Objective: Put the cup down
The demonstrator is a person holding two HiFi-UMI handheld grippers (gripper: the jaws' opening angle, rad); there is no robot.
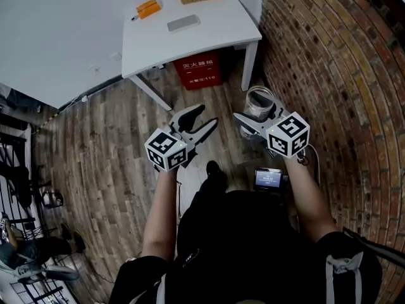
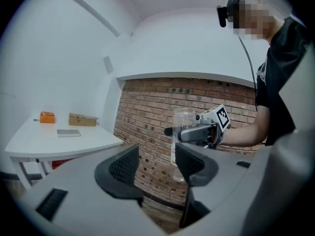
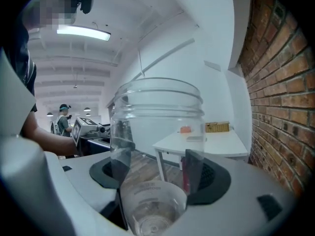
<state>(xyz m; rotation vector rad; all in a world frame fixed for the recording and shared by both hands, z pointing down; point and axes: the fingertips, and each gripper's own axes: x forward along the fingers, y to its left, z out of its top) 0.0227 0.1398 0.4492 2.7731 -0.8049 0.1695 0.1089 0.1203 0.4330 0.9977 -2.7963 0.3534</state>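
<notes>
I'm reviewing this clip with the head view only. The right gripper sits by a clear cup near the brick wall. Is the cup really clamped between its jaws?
Observer: Yes. In the right gripper view, the right gripper has a pad pressed on each side of the clear cup.
Operator: Is the left gripper carrying anything?
Observer: No. The left gripper view shows the left gripper with its jaws apart and only the brick wall behind the gap.
Operator: Is the cup level or tipped?
Observer: Seen side-on from the left gripper view, it stands roughly upright, held in the air in front of the bricks.
</notes>
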